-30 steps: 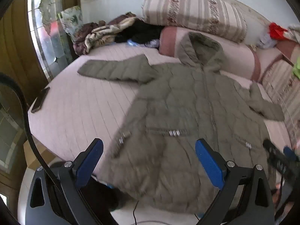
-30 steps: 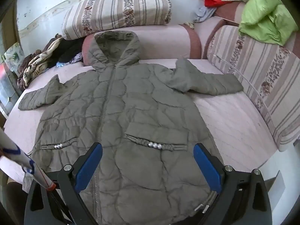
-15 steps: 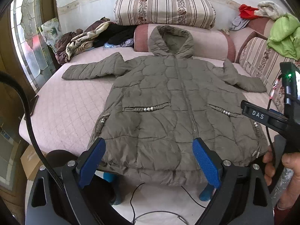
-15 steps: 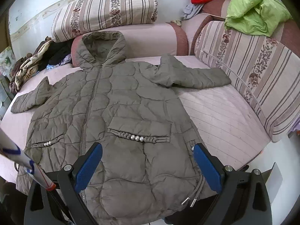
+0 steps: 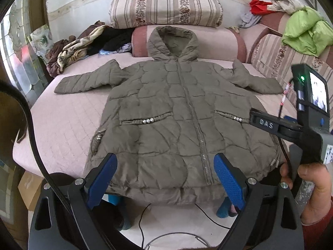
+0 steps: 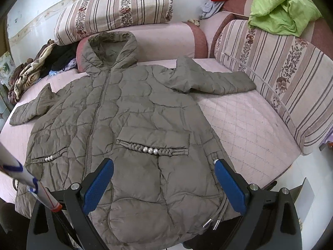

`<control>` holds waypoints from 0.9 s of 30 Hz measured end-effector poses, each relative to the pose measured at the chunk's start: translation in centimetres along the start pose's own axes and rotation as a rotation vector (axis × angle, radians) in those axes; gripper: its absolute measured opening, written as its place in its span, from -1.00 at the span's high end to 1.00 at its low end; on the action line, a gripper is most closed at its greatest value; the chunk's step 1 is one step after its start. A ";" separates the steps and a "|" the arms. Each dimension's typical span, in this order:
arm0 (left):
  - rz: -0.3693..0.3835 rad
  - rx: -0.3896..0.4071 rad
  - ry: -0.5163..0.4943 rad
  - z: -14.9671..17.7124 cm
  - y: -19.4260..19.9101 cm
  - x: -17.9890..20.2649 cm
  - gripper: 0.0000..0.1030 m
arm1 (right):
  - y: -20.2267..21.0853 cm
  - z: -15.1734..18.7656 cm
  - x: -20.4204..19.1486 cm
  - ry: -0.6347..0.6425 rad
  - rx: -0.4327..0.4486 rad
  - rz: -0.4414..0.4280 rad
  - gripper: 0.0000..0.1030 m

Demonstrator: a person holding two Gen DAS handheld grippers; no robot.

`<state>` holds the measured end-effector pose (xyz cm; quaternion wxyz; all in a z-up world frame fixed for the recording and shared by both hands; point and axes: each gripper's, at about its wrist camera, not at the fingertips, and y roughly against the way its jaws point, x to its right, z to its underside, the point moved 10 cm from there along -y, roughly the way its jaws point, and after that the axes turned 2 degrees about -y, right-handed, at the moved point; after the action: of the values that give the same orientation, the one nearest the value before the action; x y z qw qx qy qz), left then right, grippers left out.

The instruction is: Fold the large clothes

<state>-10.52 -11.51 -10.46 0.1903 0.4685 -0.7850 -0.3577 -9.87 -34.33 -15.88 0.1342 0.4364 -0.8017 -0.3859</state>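
An olive quilted hooded coat [image 5: 177, 112] lies flat and face up on the pink quilted bed [image 5: 62, 120], zipped, sleeves spread to both sides, hood on a bolster. It also fills the right wrist view [image 6: 133, 125]. My left gripper [image 5: 165, 179] is open and empty, above the coat's hem near the middle. My right gripper [image 6: 164, 185] is open and empty over the coat's lower right part, near its drawstring ends [image 6: 211, 224]. The right gripper's body [image 5: 301, 123] shows at the right of the left wrist view, held in a hand.
Striped cushions [image 5: 166, 6] line the back wall and the right side [image 6: 281, 79]. A heap of clothes [image 5: 83, 43] lies at the back left, a green garment [image 6: 283, 6] on the right cushions. Cables [image 5: 172, 233] lie on the white floor below the hem.
Both grippers have shifted right along the bed's front edge; the left view now centres on the coat and the right gripper sits lower over the right hem. Both stay open.
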 end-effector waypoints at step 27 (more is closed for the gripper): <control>-0.132 -0.074 0.050 -1.3 -5.2 -6.9 -0.81 | -2.3 2.4 -3.0 0.055 -0.066 -0.020 -0.93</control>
<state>-3.19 -7.65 -13.19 0.2030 0.5204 -0.7338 -0.3866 -8.13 -31.48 -18.80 0.1666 0.4502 -0.7801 -0.4013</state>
